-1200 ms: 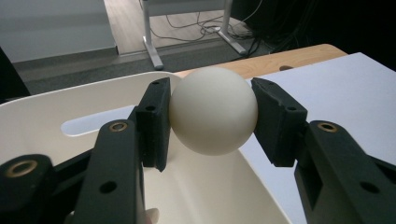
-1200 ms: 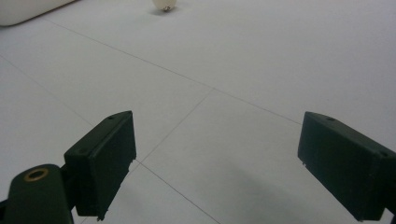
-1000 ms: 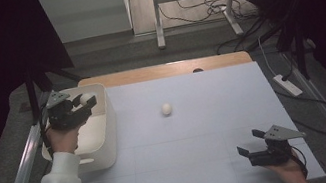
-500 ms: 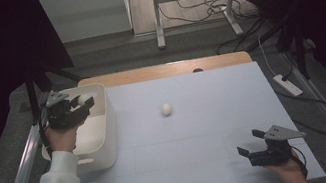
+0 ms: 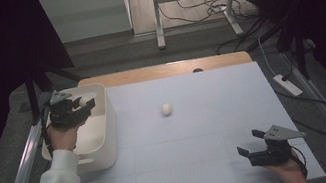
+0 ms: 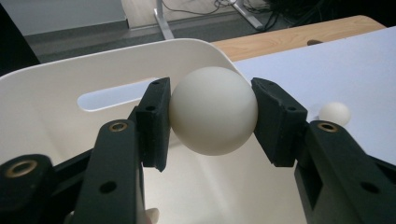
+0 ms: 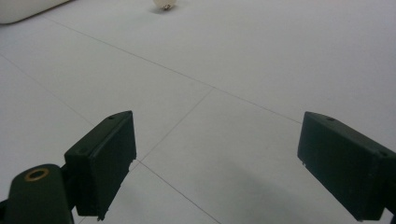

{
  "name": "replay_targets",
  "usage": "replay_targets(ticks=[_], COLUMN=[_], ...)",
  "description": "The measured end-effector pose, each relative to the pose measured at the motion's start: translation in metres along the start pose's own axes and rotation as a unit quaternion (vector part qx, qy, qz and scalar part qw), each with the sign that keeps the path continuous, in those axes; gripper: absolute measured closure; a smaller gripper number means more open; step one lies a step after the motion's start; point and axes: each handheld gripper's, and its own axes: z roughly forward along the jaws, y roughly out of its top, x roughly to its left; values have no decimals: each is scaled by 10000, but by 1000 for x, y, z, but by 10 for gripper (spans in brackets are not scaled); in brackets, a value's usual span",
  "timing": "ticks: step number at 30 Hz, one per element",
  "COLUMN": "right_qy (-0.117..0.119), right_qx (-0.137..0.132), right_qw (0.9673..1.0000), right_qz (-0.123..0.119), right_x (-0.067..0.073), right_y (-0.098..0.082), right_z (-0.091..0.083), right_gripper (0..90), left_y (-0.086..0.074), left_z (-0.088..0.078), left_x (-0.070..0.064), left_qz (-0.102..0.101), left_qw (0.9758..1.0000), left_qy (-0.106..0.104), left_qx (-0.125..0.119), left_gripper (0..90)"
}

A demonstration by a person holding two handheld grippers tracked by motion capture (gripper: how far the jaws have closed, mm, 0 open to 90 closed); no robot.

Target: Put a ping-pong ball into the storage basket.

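My left gripper (image 5: pixel 85 103) is shut on a white ball (image 6: pixel 213 110) and holds it above the inside of a white bin (image 5: pixel 102 132) at the table's left edge. In the left gripper view the ball sits squeezed between the two black pads (image 6: pixel 154 122), with the bin's handle slot behind it. A second white ball (image 5: pixel 166 109) lies alone on the white tabletop near the middle. My right gripper (image 5: pixel 250 143) rests open near the front right corner, nothing between its jaws; its own view shows the second ball (image 7: pixel 164 3) far ahead.
The white table surface (image 5: pixel 198 131) has a wooden strip along its far edge. A power strip (image 5: pixel 287 85) and cables lie on the floor at the right. A metal stand's legs (image 5: pixel 159 31) rise beyond the table.
My left gripper with its ball has drifted slightly left and back over the bin. The right gripper has stayed put.
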Motion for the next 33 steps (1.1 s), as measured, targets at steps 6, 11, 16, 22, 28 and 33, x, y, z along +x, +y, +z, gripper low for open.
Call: replay_targets(ticks=[6,11,16,22,28,33], right_qy=[-7,-6,-9,-13,-13,-9], right_qx=[0,2,6,6,8,10], right_qw=[10000,10000,10000,10000,10000,10000], right_qz=[-2,-5,-5,-4,-6,-7], right_x=[0,0,0,0,0,0], right_y=[0,0,0,0,0,0], right_z=[0,0,0,0,0,0], right_gripper=[115,115,116,115,116,115], left_y=[-1,-1,-2,-3,-3,-3], left_z=[5,8,13,19,21,22], left_x=[2,4,5,6,6,5], left_qz=[-18,-29,-59,-52,-34,-11], left_qw=[9998,9996,9989,9976,9966,9964], left_qy=[61,97,90,35,16,23], left_qx=[164,262,445,694,821,844], left_gripper=[502,501,502,501,501,500])
